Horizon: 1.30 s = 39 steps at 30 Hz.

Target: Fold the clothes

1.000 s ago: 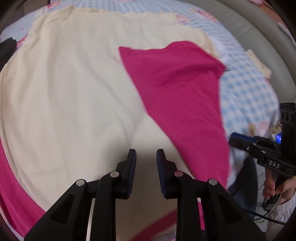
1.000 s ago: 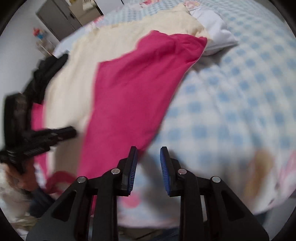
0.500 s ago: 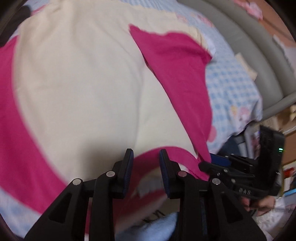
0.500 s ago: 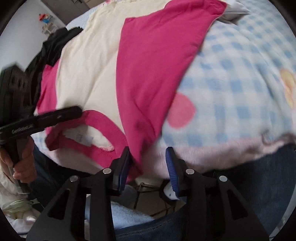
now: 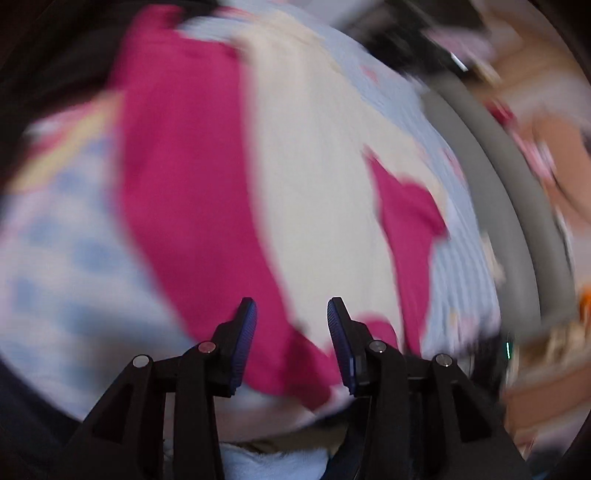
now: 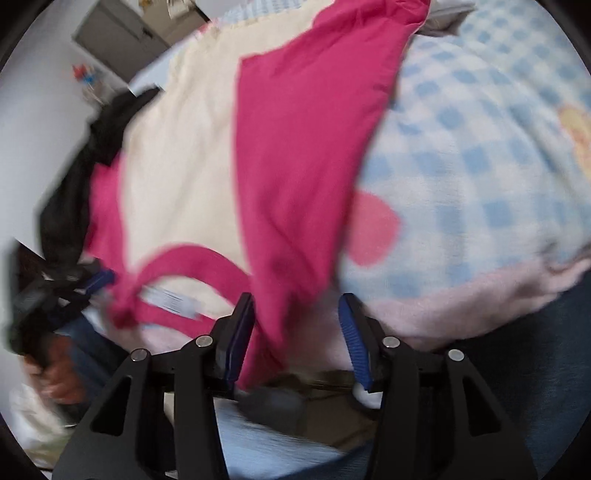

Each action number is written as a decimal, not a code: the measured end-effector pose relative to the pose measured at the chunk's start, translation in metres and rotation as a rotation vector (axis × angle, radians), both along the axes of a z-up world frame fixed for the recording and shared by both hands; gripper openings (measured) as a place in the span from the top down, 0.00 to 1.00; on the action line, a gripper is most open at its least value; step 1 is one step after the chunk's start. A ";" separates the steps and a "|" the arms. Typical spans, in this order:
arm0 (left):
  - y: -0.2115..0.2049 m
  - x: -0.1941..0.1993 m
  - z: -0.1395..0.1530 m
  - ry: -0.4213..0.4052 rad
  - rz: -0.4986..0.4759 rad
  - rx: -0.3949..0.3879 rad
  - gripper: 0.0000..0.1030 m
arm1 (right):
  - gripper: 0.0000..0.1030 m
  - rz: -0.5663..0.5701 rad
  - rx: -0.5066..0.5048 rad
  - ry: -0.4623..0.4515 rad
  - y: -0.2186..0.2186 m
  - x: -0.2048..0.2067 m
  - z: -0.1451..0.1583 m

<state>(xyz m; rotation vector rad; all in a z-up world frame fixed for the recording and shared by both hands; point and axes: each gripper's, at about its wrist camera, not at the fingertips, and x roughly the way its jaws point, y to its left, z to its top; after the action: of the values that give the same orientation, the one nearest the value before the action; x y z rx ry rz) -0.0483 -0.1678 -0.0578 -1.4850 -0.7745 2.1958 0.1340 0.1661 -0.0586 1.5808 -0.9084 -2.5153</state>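
A cream shirt (image 5: 314,203) with magenta sleeves and collar lies spread on the bed. The left wrist view is blurred. In it my left gripper (image 5: 291,325) hovers over the near end of the left magenta sleeve (image 5: 184,184), its jaws opening, pads clear of the cloth. In the right wrist view the shirt body (image 6: 177,166) lies beside the right sleeve (image 6: 303,147), which drapes over the bed's near edge. My right gripper (image 6: 295,321) is at that edge, jaws opening, with sleeve cloth showing between them but not pinched. The magenta collar (image 6: 192,258) is to its left, where the left gripper (image 6: 74,284) appears.
A blue-checked blanket (image 6: 480,166) covers the bed. A black garment (image 6: 107,125) lies at the shirt's far left. A grey cabinet (image 6: 118,33) stands by the wall. A grey bed rail (image 5: 517,221) curves along the right. The person's jeans (image 6: 535,369) are close below.
Both jaws have widened. The left gripper swept sideways and rolled, from over the cream body to the left sleeve. The right gripper came down to the bed's near edge at the right sleeve.
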 end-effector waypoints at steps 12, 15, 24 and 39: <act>-0.063 -0.003 0.019 0.061 0.122 -0.103 0.59 | 0.51 -0.034 0.233 0.046 0.012 0.041 0.055; -0.061 -0.029 0.034 0.108 0.115 -0.226 0.59 | 0.51 0.013 0.239 0.112 0.001 0.023 0.087; -0.045 -0.126 0.039 0.133 0.074 -0.465 0.59 | 0.51 0.281 0.138 0.080 -0.097 -0.089 0.060; -0.117 -0.108 0.023 0.057 0.275 -0.571 0.62 | 0.53 0.232 0.262 0.031 -0.134 -0.086 0.045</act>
<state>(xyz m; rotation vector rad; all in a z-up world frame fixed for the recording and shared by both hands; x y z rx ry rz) -0.1563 -0.2849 -0.0347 -1.6261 -0.3569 2.8203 0.0483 0.0324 -0.0137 1.5981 -0.3755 -2.5627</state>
